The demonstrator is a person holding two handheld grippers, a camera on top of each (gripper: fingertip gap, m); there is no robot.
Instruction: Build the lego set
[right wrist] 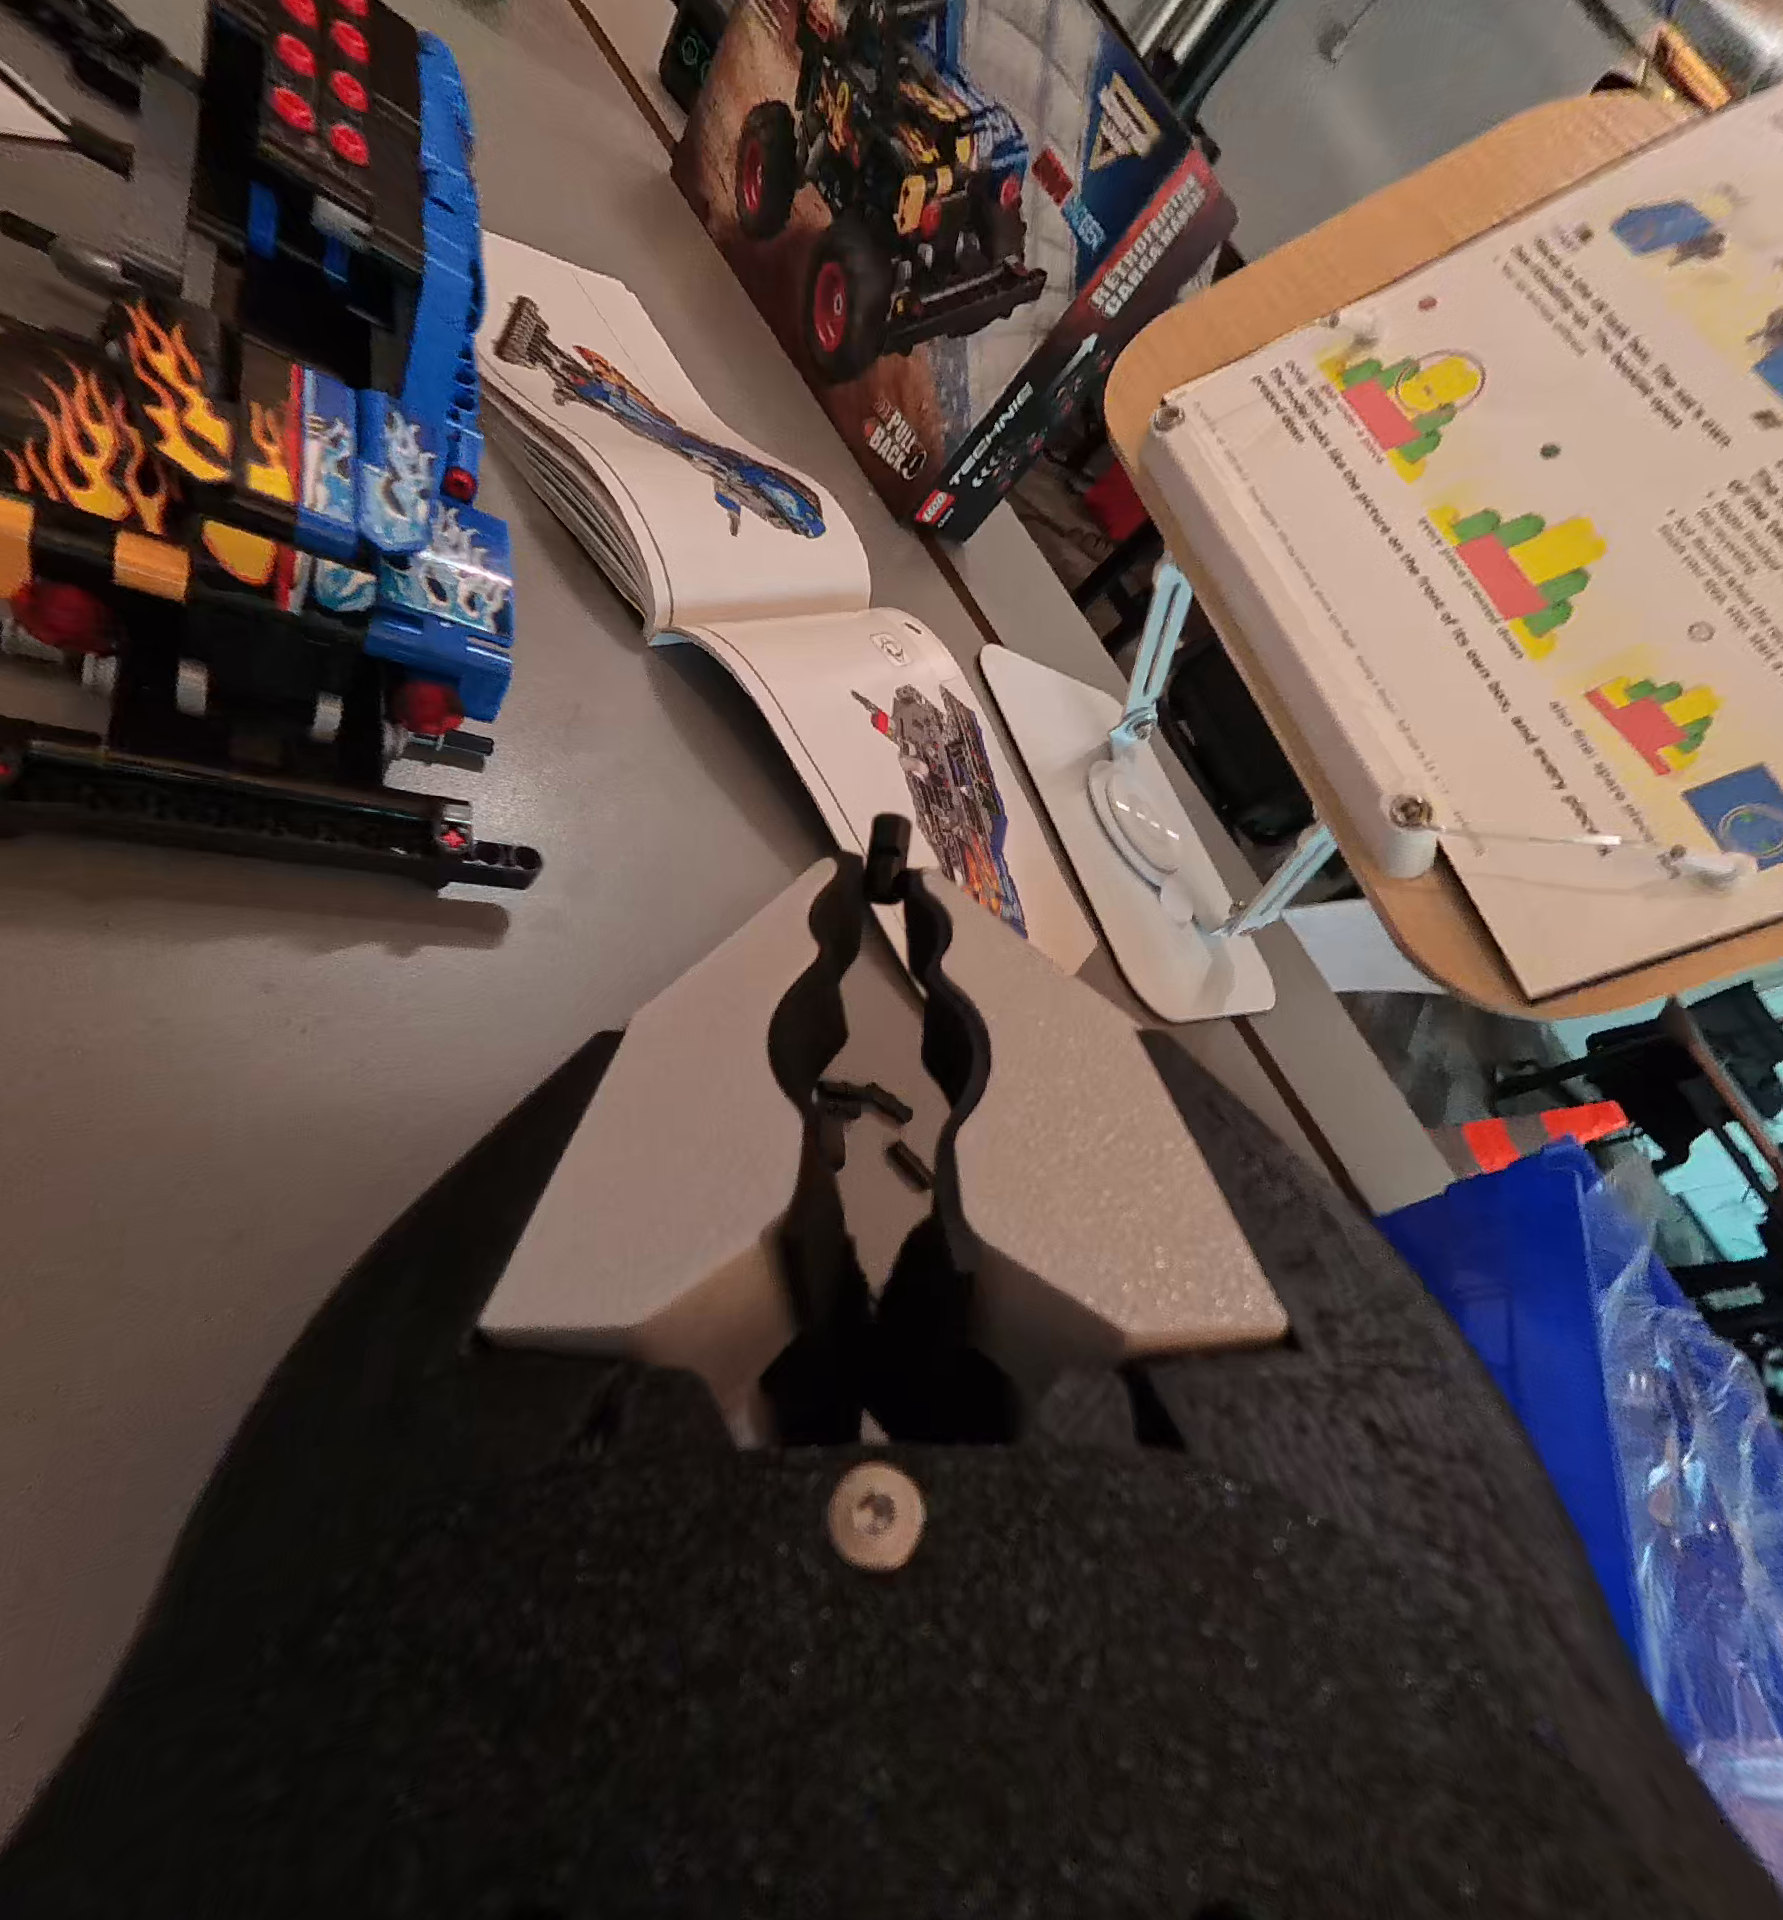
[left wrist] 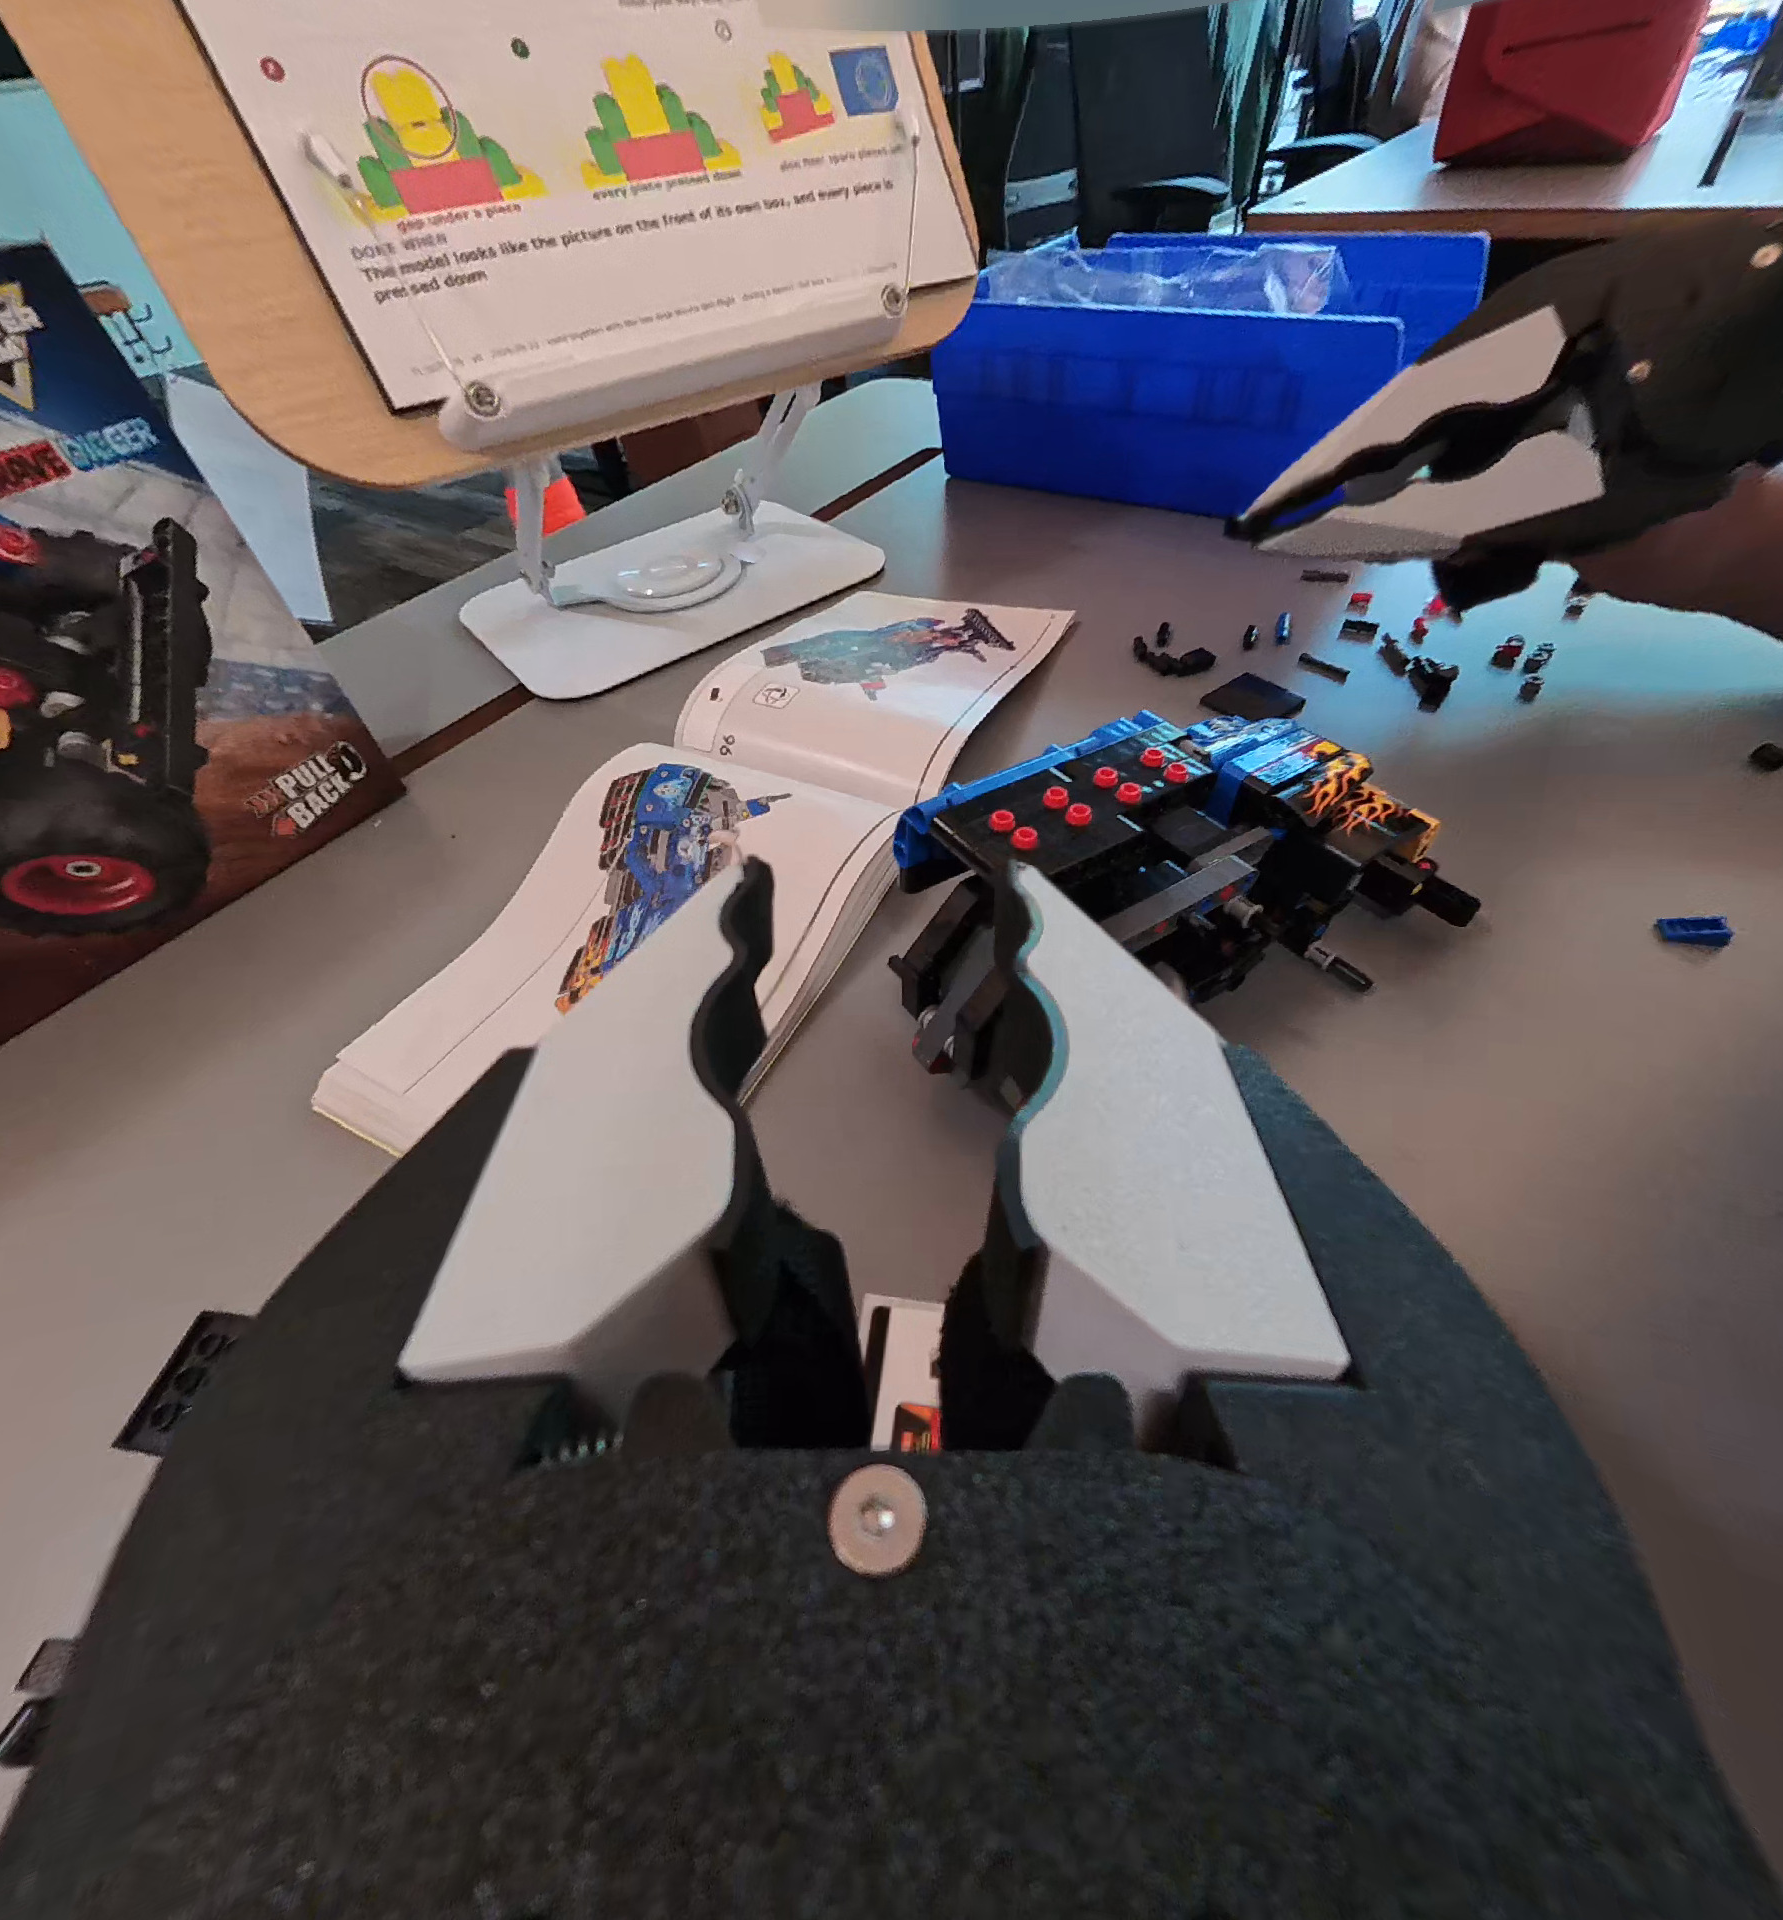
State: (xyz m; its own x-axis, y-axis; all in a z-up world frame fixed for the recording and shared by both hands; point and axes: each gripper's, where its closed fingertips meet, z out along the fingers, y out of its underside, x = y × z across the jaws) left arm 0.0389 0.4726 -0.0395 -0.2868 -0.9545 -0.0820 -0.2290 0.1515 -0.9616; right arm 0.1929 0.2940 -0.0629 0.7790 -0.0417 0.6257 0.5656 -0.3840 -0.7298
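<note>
The partly built truck model (left wrist: 1178,831), black and blue with red studs and flame stickers, lies on the grey table; it also shows in the right wrist view (right wrist: 243,416). My left gripper (left wrist: 882,883) is open and empty, low over the table at the model's near-left end, its right finger in front of the model's black parts. My right gripper (right wrist: 882,878) is shut on a small black piece (right wrist: 887,847) that sticks out past its tips. It is held in the air to the right of the model and also shows in the left wrist view (left wrist: 1251,525).
An open instruction booklet (left wrist: 762,831) lies left of the model. Loose small pieces (left wrist: 1386,644) and a blue plate (left wrist: 1694,928) lie to its right. A blue bin (left wrist: 1157,416), a stand with a printed sheet (left wrist: 575,208) and the set's box (left wrist: 87,675) stand behind. There is about 25 centimeters between the tips of the two grippers. The blue plate (left wrist: 1694,928) is about 20 centimeters from my right fingertips.
</note>
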